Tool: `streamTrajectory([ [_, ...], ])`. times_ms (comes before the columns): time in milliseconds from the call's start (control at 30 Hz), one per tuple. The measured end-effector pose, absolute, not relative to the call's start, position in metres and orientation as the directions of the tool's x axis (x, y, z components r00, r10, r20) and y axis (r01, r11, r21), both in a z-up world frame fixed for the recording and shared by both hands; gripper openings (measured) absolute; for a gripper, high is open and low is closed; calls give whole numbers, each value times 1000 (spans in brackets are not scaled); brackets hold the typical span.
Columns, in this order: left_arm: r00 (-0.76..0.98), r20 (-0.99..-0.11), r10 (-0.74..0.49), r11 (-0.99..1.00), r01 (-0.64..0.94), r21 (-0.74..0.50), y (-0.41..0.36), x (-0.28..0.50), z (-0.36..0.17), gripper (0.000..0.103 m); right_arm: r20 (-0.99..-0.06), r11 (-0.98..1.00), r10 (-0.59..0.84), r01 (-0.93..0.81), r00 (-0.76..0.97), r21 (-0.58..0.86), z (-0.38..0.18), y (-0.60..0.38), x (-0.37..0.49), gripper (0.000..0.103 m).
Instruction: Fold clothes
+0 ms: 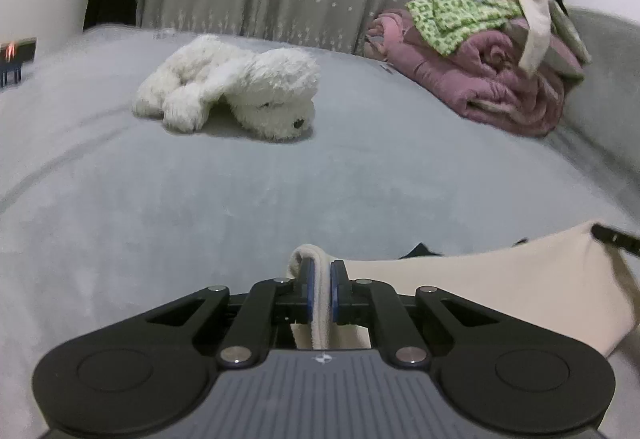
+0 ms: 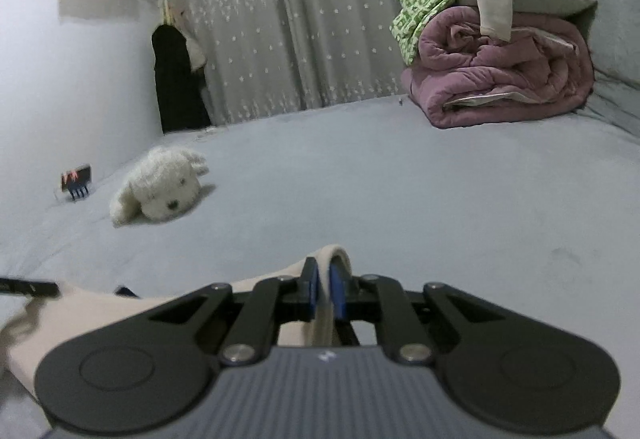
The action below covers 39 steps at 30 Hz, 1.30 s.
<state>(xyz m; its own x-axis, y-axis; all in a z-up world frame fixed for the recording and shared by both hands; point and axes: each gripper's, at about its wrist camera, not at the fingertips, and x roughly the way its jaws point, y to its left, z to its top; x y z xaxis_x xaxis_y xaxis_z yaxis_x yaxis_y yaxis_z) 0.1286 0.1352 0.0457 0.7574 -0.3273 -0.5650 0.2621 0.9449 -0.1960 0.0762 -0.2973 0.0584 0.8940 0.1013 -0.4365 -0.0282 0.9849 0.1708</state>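
A cream garment [image 1: 500, 291] is stretched between both grippers above the grey bed. My left gripper [image 1: 321, 271] is shut on one corner of it, cloth pinched between the blue pads. The cloth runs right to the other gripper's tip [image 1: 612, 237]. In the right wrist view my right gripper [image 2: 325, 279] is shut on the opposite corner of the cream garment [image 2: 80, 315], which sags to the left toward the left gripper's tip [image 2: 28, 287]. A small dark patch shows at the garment's upper edge.
A white plush dog [image 1: 236, 87] [image 2: 160, 187] lies on the grey bed cover [image 1: 280, 191]. A folded pink quilt with a heap of clothes [image 1: 492, 43] [image 2: 500, 51] sits at the back right. A small phone stand [image 2: 76, 181] is at the far left, curtains behind.
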Motion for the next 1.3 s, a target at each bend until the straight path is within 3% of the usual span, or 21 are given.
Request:
streamTrajectory([
  [67, 771, -550, -321, 947, 262, -184, 131, 125, 45, 6, -439, 994, 62, -16, 896, 107, 54, -291, 75, 9],
  [333, 847, -446, -288, 956, 226, -188, 137, 115, 55, 6, -379, 989, 27, 31, 925, 146, 47, -290, 56, 9],
  [433, 845, -469, -256, 966, 201, -165, 135, 118, 50, 6, -340, 984, 18, 44, 940, 175, 48, -291, 49, 9],
  [600, 802, -555, -221, 975, 175, -136, 130, 126, 41, 6, -513, 997, -76, 71, 855, -31, 27, -268, 72, 9],
  [767, 820, -531, -214, 962, 84, -259, 152, 124, 68, 9, -534, 998, -68, 66, 843, -23, 50, -265, 54, 16],
  [867, 849, -507, -149, 977, 49, -206, 153, 113, 84, 9, -546, 998, -63, 63, 835, -19, 64, -263, 43, 17],
  [1067, 848, -513, -134, 990, 96, -100, 122, 63, 113, 11, -571, 998, -53, 57, 819, -10, 91, -260, 21, 18],
  [1200, 802, -572, -172, 985, 128, -116, 92, 34, 116, 19, -587, 999, -44, 52, 808, -3, 108, -257, 6, 22],
  [1300, 787, -589, -185, 982, 125, -140, 81, 19, 112, 21, -597, 999, 40, -33, 802, 22, 92, -229, -2, 24],
])
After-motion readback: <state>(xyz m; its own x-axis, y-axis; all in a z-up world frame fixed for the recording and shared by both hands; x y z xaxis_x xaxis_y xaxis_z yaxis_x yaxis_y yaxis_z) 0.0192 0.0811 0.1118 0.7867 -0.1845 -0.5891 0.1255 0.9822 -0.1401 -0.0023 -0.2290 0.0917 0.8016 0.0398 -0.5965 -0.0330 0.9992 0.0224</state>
